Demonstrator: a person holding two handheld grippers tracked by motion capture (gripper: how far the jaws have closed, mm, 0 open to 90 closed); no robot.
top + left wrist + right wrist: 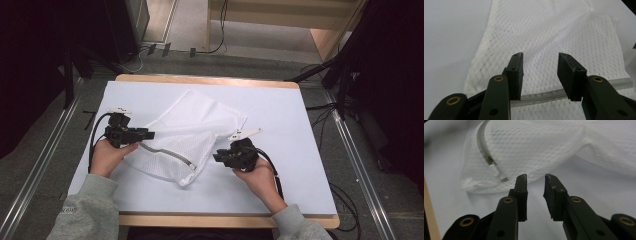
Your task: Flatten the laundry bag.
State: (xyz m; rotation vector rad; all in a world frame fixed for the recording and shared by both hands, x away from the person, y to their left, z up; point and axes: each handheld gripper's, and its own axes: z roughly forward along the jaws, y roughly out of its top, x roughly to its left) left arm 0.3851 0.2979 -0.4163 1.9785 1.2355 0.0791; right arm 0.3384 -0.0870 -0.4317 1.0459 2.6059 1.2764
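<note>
A white mesh laundry bag [192, 125] lies rumpled on the white table top [285, 110], with a grey zipper [167, 154] along its near edge. My left gripper [149, 134] hovers at the bag's left side with its jaws open. In the left gripper view the gripper [540, 57] stands over the mesh [549, 32], the zipper [544, 96] runs below the pads, and nothing is pinched. My right gripper [216, 157] sits just right of the bag's near corner. In its own view the right gripper [535, 178] is open with a narrow empty gap, facing the bag [536, 147] and the zipper pull [496, 171].
The table has a wooden rim [205, 80] at the back and front. Bare white surface [295, 165] stretches to the right of the bag. Cables [345, 200] and black stands [345, 75] lie on the floor beyond the right edge.
</note>
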